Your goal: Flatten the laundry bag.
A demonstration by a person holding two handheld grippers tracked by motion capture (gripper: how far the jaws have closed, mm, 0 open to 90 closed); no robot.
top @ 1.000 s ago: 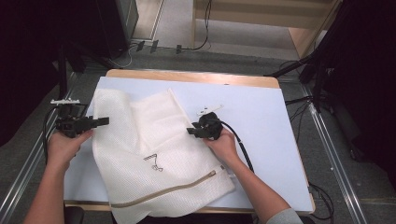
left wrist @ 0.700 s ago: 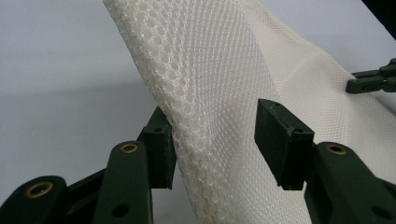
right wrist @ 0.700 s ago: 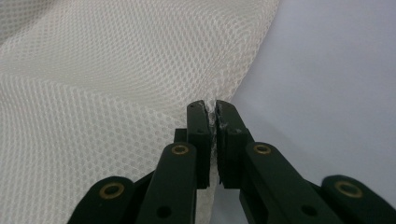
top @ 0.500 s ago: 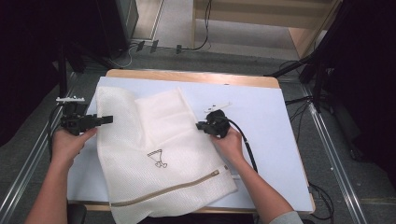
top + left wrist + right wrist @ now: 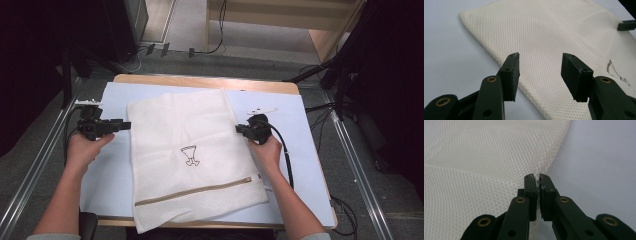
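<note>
A white mesh bag (image 5: 190, 125) lies spread flat on the table, with a tan zipper (image 5: 200, 190) near its front edge and a small black logo (image 5: 190, 155) in the middle. My left gripper (image 5: 127, 125) hovers at the bag's left edge; its jaws stand wide open (image 5: 540, 75) over the mesh (image 5: 544, 37), holding nothing. My right gripper (image 5: 239, 130) is at the bag's right edge, shut (image 5: 537, 180) on a pinch of the mesh (image 5: 479, 170). The tip of the right gripper (image 5: 627, 25) also shows far off in the left gripper view.
The pale blue mat (image 5: 310, 165) covers a wooden table whose back edge (image 5: 200, 80) is bare. A small white object (image 5: 262, 109) lies on the mat just behind my right gripper. A black cable (image 5: 287, 160) trails along the right forearm. Metal rails run down both sides.
The rumpled bag has been pulled out flat. My right gripper moved right with the bag's edge in it. The left gripper stayed near the left edge.
</note>
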